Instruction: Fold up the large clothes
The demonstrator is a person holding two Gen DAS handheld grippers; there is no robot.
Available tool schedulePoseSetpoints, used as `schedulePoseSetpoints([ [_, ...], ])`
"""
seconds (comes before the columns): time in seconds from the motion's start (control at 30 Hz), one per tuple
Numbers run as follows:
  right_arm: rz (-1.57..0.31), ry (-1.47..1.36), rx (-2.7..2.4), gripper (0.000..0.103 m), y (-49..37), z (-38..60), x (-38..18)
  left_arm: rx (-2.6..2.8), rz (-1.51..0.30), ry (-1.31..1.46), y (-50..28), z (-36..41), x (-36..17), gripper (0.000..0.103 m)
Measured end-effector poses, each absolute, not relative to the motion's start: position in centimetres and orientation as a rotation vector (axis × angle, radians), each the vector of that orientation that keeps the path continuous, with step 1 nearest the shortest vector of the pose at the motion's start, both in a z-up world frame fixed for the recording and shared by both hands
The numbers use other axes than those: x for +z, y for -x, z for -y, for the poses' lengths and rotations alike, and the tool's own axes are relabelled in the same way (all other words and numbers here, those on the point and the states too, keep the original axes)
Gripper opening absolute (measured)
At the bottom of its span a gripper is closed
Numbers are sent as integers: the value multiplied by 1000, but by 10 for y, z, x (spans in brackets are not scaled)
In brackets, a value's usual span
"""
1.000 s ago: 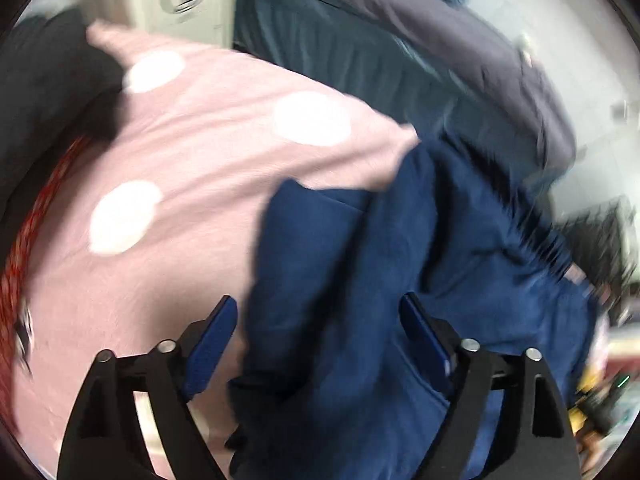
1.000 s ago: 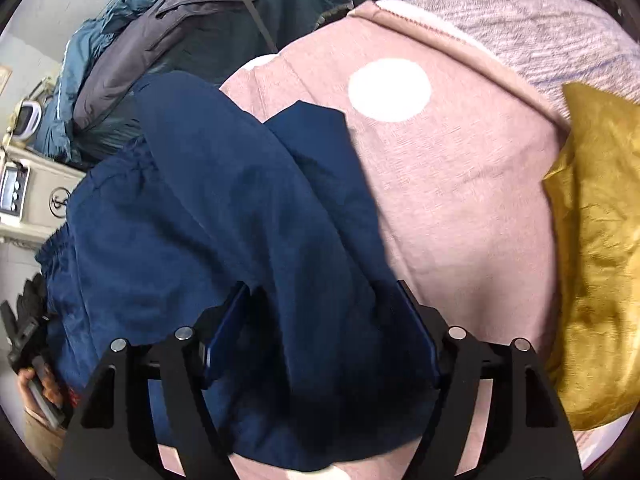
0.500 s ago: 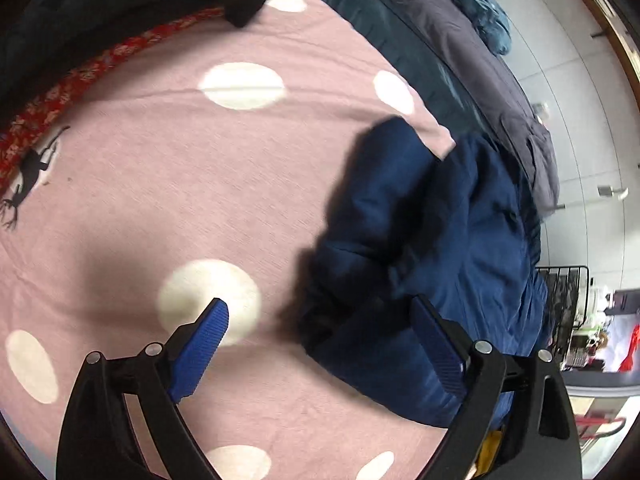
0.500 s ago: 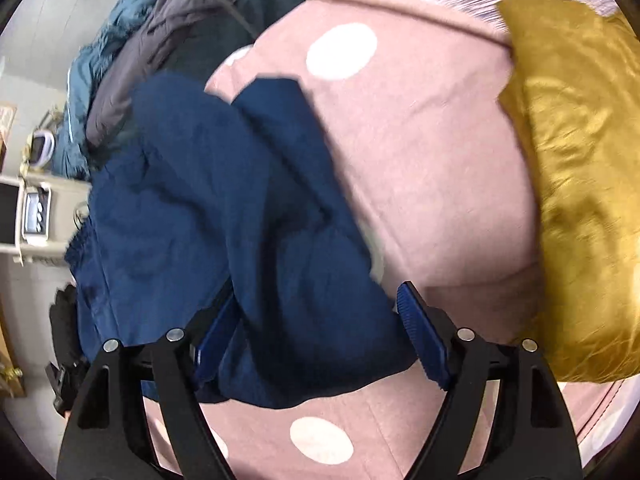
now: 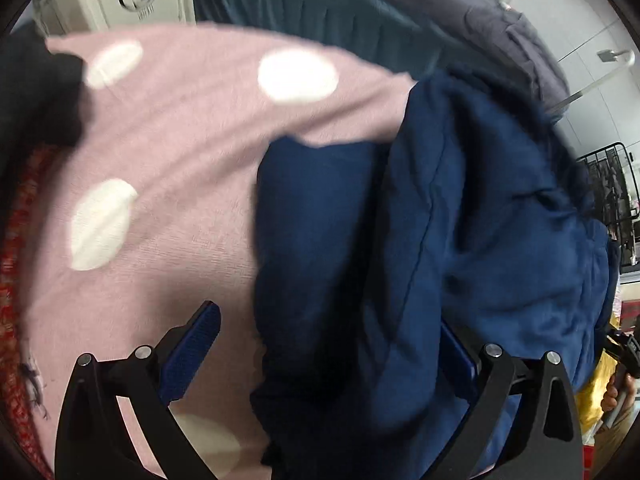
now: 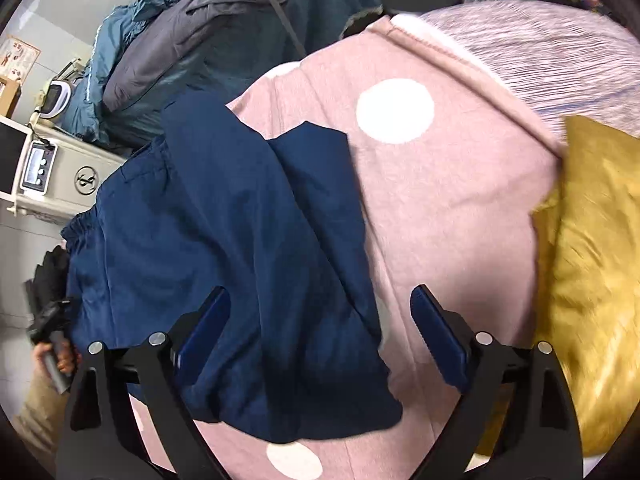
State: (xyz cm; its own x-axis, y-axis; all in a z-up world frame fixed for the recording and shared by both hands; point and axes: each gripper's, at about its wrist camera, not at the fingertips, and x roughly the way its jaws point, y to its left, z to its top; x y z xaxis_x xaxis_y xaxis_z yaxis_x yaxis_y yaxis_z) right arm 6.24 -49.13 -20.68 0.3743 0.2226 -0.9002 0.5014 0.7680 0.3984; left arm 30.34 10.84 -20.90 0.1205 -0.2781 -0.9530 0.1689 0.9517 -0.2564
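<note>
Both grippers, left gripper point(image 5: 332, 352) and right gripper point(image 6: 320, 332), are opening wide, pads clear of the navy trousers point(image 6: 224, 248) bunched near the pink spotted blanket's point(image 6: 448, 216) edge; next comes regripping the hems to fold.

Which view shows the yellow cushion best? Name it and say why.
The right wrist view: the yellow cushion fills its right side, lying on the pink spotted blanket beside the navy garment. The left wrist view shows only a yellow sliver at the lower right edge, behind the garment.
</note>
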Motion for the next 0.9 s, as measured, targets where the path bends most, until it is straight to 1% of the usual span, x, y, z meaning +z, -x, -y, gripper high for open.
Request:
schedulePoseSetpoints([
  [0.17, -1294, -724, -120, 90, -93, 494, -251, -368, -1491, 267, -316, -117, -232, 98],
  [0.27, -1277, -791, -45, 90, -110, 487, -267, -408, -1516, 278, -321, -116, -234, 97],
  [0.3, -1276, -795, -39, 93, -112, 484, -271, -435, -1527, 279, -322, -114, -234, 96],
  [0.33, -1278, -792, -43, 99, -117, 480, -276, -448, -1532, 275, -325, -112, -235, 96],
  [0.5, -1254, -795, -56, 98, -119, 477, -279, -479, -1524, 234, -333, -97, -237, 98],
  [0.57, -1249, -774, -77, 92, -116, 475, -278, -466, -1514, 230, -336, -92, -237, 96],
  [0.6, -1248, -764, -101, 86, -114, 473, -277, -460, -1508, 224, -337, -85, -236, 91],
  [0.63, -1246, -759, -116, 77, -114, 471, -274, -457, -1493, 220, -335, -82, -233, 87],
  [0.67, -1243, -756, -129, 70, -113, 465, -271, -461, -1484, 227, -334, -79, -230, 76],
  [0.7, -1241, -752, -144, 60, -113, 460, -268, -455, -1472, 228, -331, -76, -225, 67],
  [0.73, -1234, -735, -166, 51, -113, 452, -262, -451, -1460, 219, -328, -73, -220, 63],
  [0.77, -1227, -713, -179, 46, -111, 447, -257, -450, -1449, 202, -324, -71, -215, 54],
  [0.8, -1222, -689, -192, 38, -110, 441, -250, -454, -1431, 179, -319, -68, -208, 46],
  [0.83, -1216, -661, -210, 31, -108, 433, -242, -459, -1417, 166, -315, -64, -202, 42],
  [0.9, -1191, -649, -212, 26, -102, 426, -223, -492, -1377, 173, -304, -62, -184, 31],
])
